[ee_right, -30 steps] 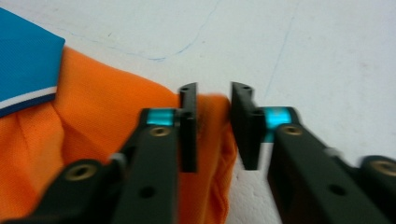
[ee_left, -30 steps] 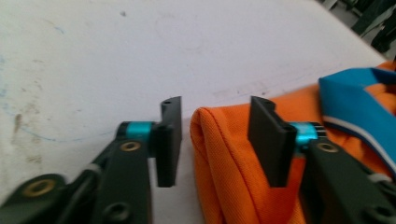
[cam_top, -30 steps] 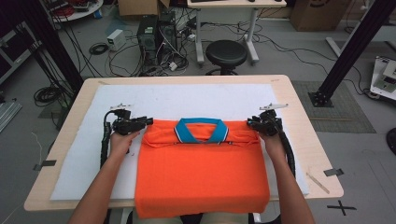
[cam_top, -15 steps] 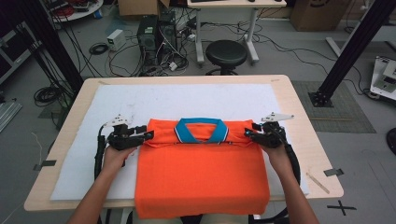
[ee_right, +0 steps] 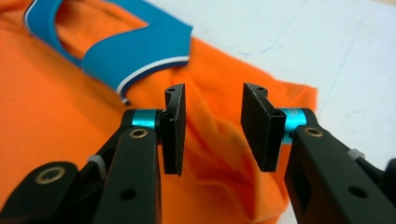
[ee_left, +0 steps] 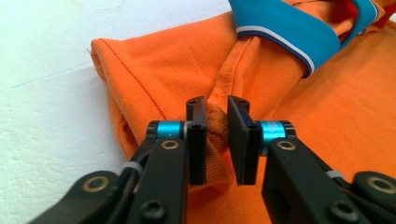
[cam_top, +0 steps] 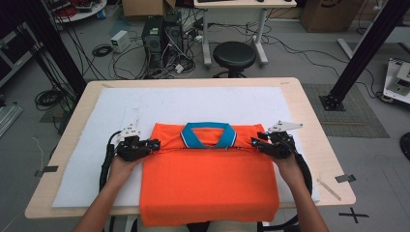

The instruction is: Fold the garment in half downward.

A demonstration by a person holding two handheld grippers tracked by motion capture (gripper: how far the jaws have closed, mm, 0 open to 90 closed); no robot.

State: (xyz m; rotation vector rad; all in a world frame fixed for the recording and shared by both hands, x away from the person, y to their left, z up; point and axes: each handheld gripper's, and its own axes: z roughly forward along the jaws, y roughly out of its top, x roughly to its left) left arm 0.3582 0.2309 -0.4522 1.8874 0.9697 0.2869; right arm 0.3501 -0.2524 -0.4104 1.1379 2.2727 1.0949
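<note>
High view: orange polo shirt (cam_top: pixel 208 181) lies flat on white mat (cam_top: pixel 96 116), long axis toward the person; left gripper (cam_top: pixel 153 144) and right gripper (cam_top: pixel 255 141) flank the blue collar (cam_top: pixel 209 134); left gripper view: jaws just closing, pinching a shoulder fold; right gripper view: jaws closing, fold between, unpinched.

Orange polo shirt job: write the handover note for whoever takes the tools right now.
Left tool: jaws have just been closing, pinching a ridge of the orange polo shirt left of its blue collar.
Right tool: jaws apart over the fabric right of the collar, not pinching yet.
Shirt lies collar-up on the white mat, sleeves tucked in.
Left: close the right tool, probably fold.
</note>
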